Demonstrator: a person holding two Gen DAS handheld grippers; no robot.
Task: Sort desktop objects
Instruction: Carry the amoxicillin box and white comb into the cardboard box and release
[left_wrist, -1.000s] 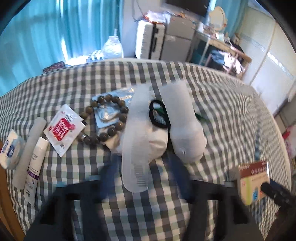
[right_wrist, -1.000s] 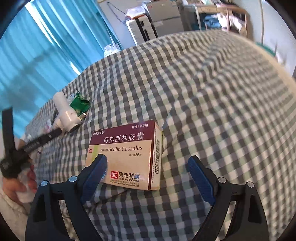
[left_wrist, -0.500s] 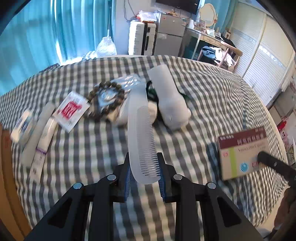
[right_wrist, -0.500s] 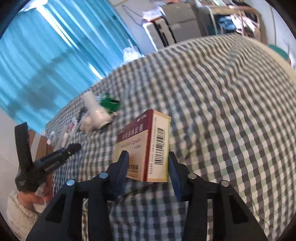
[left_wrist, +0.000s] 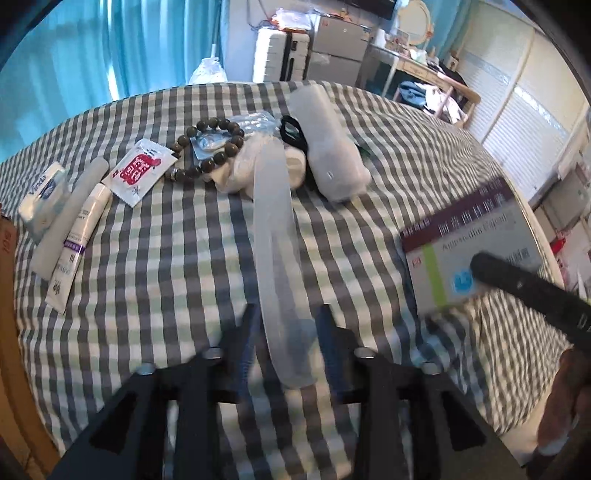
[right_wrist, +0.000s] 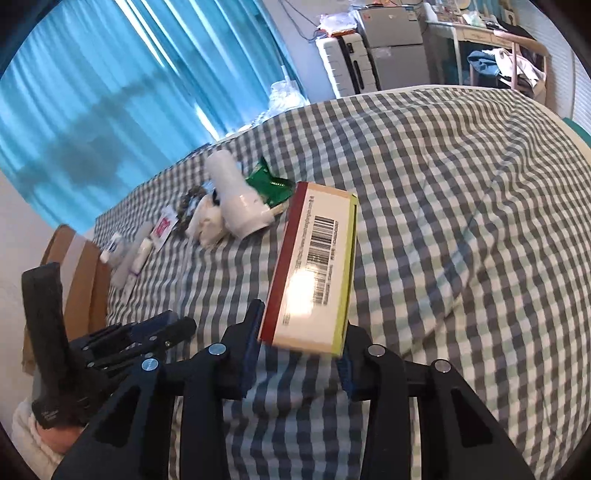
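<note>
My left gripper (left_wrist: 288, 321) is shut on a translucent white comb (left_wrist: 277, 236) and holds it above the checked cloth (left_wrist: 166, 258). My right gripper (right_wrist: 299, 328) is shut on a medicine box (right_wrist: 314, 269) with a barcode side up, lifted off the cloth; the box also shows at the right of the left wrist view (left_wrist: 469, 251). A pile lies beyond: a wooden bead bracelet (left_wrist: 210, 147), a white bottle (left_wrist: 328, 147), a black hair tie (left_wrist: 291, 131) and a green packet (right_wrist: 269, 182).
At the left lie a red and white sachet (left_wrist: 138, 171), a white tube (left_wrist: 77, 243), a white stick (left_wrist: 66, 218) and a tissue pack (left_wrist: 42, 199). A wooden board (right_wrist: 77, 280) sits at the cloth's left edge. Furniture and blue curtains stand behind.
Both grippers closed on their objects and lifted them. The comb came off the pile toward me. The box tipped up onto its edge and rose off the cloth.
</note>
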